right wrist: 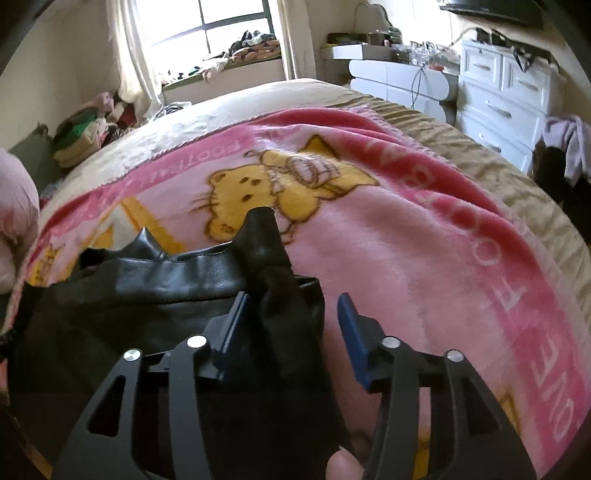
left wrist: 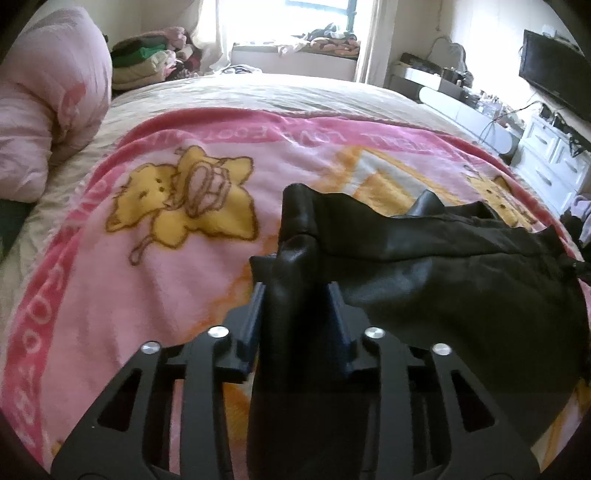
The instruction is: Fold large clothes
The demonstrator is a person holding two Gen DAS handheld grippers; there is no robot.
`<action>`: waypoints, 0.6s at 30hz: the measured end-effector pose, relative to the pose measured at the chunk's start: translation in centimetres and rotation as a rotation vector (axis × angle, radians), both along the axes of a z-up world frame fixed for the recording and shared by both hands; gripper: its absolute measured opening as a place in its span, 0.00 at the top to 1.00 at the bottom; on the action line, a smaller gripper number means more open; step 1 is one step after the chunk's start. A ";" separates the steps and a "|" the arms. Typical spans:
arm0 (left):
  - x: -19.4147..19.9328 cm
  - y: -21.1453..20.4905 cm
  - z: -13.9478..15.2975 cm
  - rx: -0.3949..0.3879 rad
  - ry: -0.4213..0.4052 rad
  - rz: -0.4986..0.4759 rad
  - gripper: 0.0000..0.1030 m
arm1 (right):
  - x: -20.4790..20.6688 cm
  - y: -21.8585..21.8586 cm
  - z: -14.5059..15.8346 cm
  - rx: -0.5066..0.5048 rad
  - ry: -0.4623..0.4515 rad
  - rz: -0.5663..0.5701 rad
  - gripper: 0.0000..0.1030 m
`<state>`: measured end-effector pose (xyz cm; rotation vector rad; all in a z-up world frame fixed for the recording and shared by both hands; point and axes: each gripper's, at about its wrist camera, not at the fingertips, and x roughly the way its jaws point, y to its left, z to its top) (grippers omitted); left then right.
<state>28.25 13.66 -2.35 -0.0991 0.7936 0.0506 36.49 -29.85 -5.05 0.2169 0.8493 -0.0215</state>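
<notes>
left gripper (left wrist: 297,295): blue fingers (left wrist: 255,317) close together, clamped on a bunched fold of the black garment (left wrist: 424,266); cloth fills the gap and stands up in a ridge beyond the tips.
right gripper (right wrist: 295,317): blue fingers (right wrist: 351,332) spread apart; left-side finger lies against a raised fold of the garment (right wrist: 147,288), right-side finger is clear of it over pink blanket. fabric sits betw. the fingers but is not pinched.
thumb tip (right wrist: 343,467): skin visible at bottom edge of right wrist view, betw. the gripper arms.
garment, position: black, slight sheen, leather-like look. lies on the blanket, stretched betw. the two grippers; runs to the right of the left gripper and to the left of the right gripper. upper edge rumpled, w/ a couple of peaks standing up. type of garment: cannot tell.
blanket (left wrist: 155,280): pink fleece, darker pink border w/ white lettering, yellow bear prints. spread flat under the garment.
bed (left wrist: 295,92): beige cover, extends past the blanket on far side and sides.
pink duvet (left wrist: 44,110): bundled at left edge of bed, well apart from garment.
clothes pile (left wrist: 144,62): folded items, green and cream, past far-left corner of bed.
window (left wrist: 295,18): far wall, bright, overexposed; clutter on the sill.
white dresser (right wrist: 509,92): right side of room, drawers shut, cables and small items on top.
tv (left wrist: 554,77): dark screen, on right wall above dresser.
</notes>
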 end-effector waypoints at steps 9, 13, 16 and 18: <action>-0.8 -0.1 1.4 0.009 -0.004 0.024 0.15 | -2.1 -0.4 1.4 0.039 -0.008 0.011 0.20; -1.4 0.1 2.0 -0.009 0.003 0.030 0.09 | -3.3 -0.6 1.9 0.069 -0.002 0.025 0.19; -1.9 0.7 2.3 -0.031 0.013 0.042 0.09 | -4.2 -0.6 2.0 0.097 0.009 0.044 0.19; -2.4 1.2 2.2 -0.058 0.029 0.046 0.09 | -4.8 -0.5 2.1 0.107 0.019 0.053 0.19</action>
